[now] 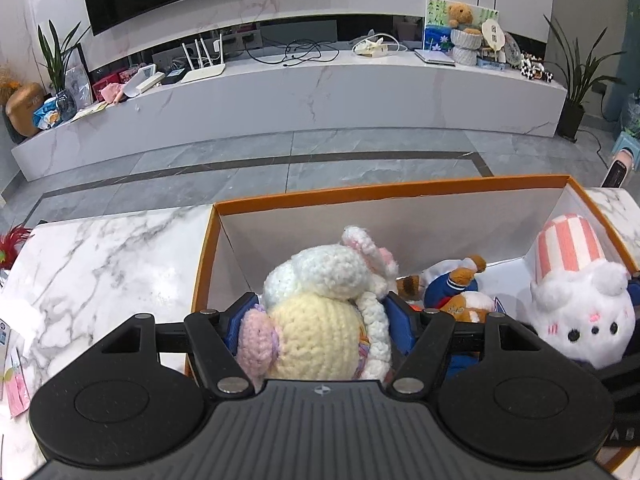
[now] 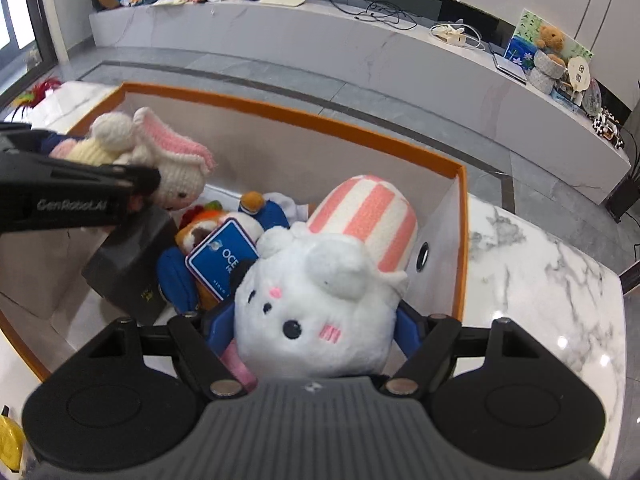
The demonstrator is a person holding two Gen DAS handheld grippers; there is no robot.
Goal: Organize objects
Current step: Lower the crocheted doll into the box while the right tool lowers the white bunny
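Note:
My left gripper [image 1: 320, 312] is shut on a crocheted bunny [image 1: 320, 292], cream and white with pink ears, and holds it over the left part of the orange-rimmed box [image 1: 360, 192]. The bunny also shows in the right wrist view [image 2: 168, 160]. My right gripper [image 2: 316, 320] is shut on a white plush cat with a pink-striped hat [image 2: 332, 280] and holds it over the right part of the box [image 2: 280, 114]. The cat also shows in the left wrist view [image 1: 580, 304]. A brown plush in blue clothes with a blue tag [image 2: 224, 252] lies inside the box.
The box stands on a white marble table [image 1: 100, 264]. A black case [image 2: 132, 264] lies in the box under the left gripper. Beyond the table are a grey tiled floor and a long marble TV bench [image 1: 320, 92] with clutter. Red feathers [image 1: 12, 240] sit at the table's left edge.

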